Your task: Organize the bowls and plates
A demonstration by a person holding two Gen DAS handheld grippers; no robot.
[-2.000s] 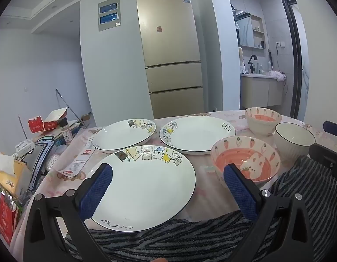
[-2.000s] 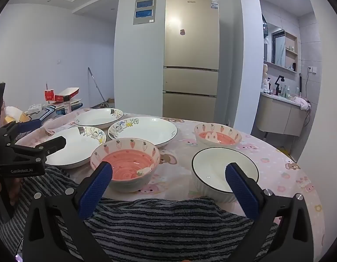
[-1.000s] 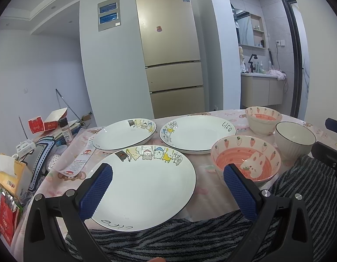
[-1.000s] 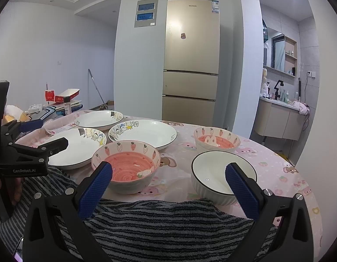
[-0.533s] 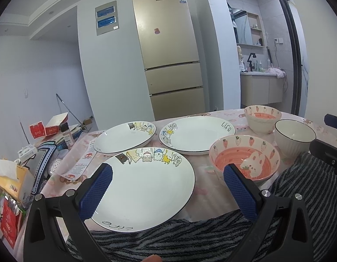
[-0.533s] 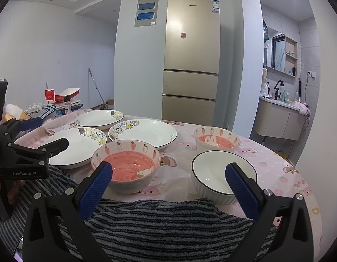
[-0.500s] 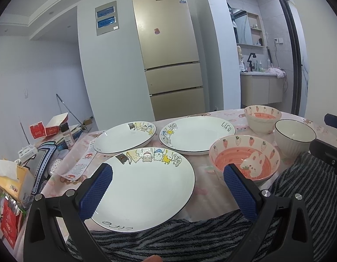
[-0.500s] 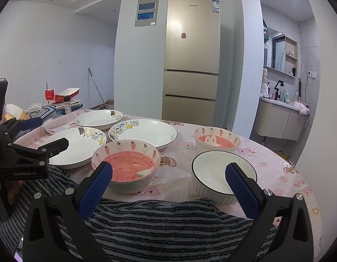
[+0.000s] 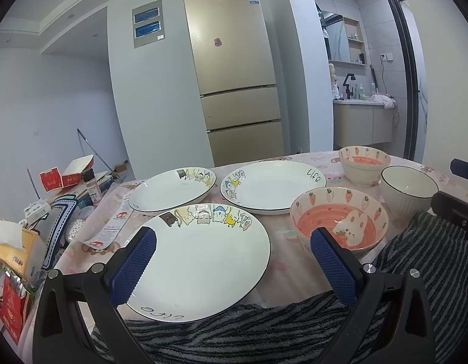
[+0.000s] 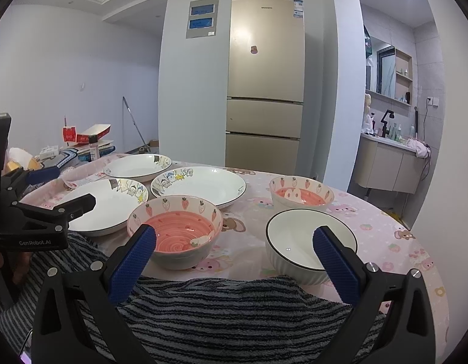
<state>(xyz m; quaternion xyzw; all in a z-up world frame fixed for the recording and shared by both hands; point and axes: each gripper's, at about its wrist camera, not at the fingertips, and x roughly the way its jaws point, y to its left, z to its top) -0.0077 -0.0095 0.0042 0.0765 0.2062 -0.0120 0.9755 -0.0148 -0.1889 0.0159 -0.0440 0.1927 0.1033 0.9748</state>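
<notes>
Left gripper (image 9: 232,261) spread wide, empty, above the nearest plate (image 9: 200,261). Right gripper (image 10: 234,257) also wide, empty, between pink bowl (image 10: 174,230) and white bowl (image 10: 306,242). Farther on the table (image 10: 385,242): two more plates (image 9: 273,185), touching rims, and a second pink bowl (image 10: 300,194). Fridge (image 10: 264,91) behind.

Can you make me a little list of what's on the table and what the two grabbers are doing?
plates: three white cartoon plates, nearest one, none stacked
bowls: two pink strawberry bowls, near one, far one; one white bowl
table: pink bear cloth
left gripper: open, holding nothing, facing the nearest plate
right gripper: open, holding nothing
striped towel: at the near edge
</notes>
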